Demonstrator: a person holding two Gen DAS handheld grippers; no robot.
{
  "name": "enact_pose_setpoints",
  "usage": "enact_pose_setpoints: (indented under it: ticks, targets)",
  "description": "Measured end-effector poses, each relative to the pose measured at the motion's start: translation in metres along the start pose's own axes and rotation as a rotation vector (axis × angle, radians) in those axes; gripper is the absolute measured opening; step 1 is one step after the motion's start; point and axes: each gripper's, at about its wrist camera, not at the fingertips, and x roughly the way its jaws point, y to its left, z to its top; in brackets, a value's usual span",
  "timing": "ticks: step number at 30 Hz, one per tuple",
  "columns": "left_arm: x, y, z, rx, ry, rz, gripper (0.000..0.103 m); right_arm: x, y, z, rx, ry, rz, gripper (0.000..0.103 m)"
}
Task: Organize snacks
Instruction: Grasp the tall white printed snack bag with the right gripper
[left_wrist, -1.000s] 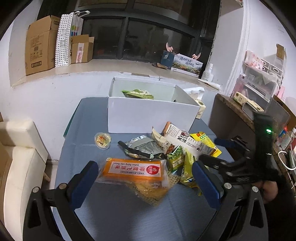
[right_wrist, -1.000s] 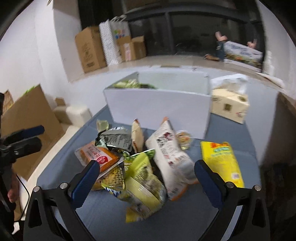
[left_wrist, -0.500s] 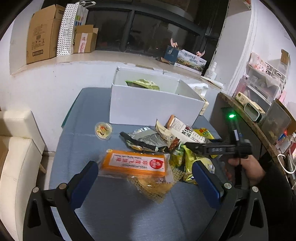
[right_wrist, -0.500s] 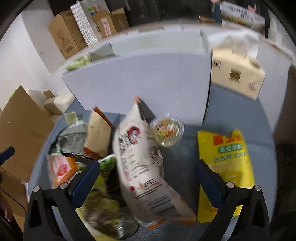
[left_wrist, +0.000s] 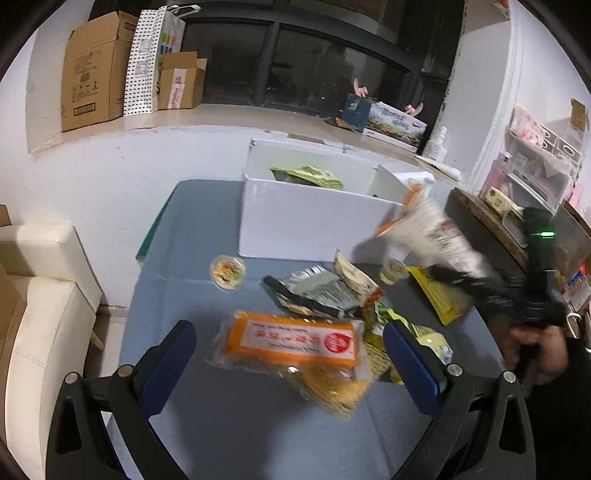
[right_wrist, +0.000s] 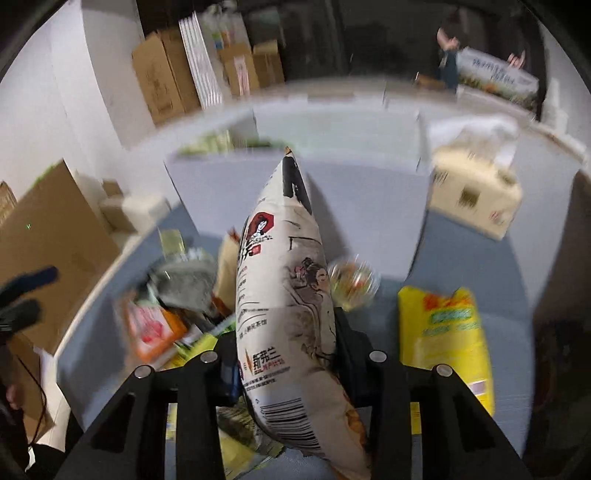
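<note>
A white snack bag with ink drawings stands on edge between my right gripper's jaws, which are closing with the pads pressed on both its sides. In the left wrist view the right gripper holds that bag in the air beside the white box's right corner. A green packet lies inside the box. My left gripper is open, low over an orange packet at the front of the snack pile, with its fingers apart from it on either side.
On the blue-grey table are a jelly cup, a silver packet, a second cup and a yellow bag. A tissue box stands right of the white box. A cream sofa is at left, a cluttered counter at right.
My right gripper has shut on the white snack bag and lifted it off the pile toward the box. My left gripper has edged closer to the orange packet.
</note>
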Motion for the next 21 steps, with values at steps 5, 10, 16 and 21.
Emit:
enact_pose_setpoints:
  ticks: [5,10,16,21]
  targets:
    - [0.021,0.019,0.019,-0.006,-0.001,0.046,0.103,-0.055,-0.001,0.010,0.015,-0.118,0.014,0.043]
    - [0.063,0.040,0.044,-0.032,0.045,0.093,0.103,-0.092,0.001,0.000,0.034,-0.169,0.006,0.043]
    - [0.128,0.054,0.060,-0.036,0.133,0.139,0.103,-0.102,-0.004,-0.017,0.060,-0.163,-0.007,0.043]
    - [0.161,0.063,0.056,-0.065,0.194,0.168,0.103,-0.093,-0.010,-0.026,0.080,-0.132,-0.004,0.043]
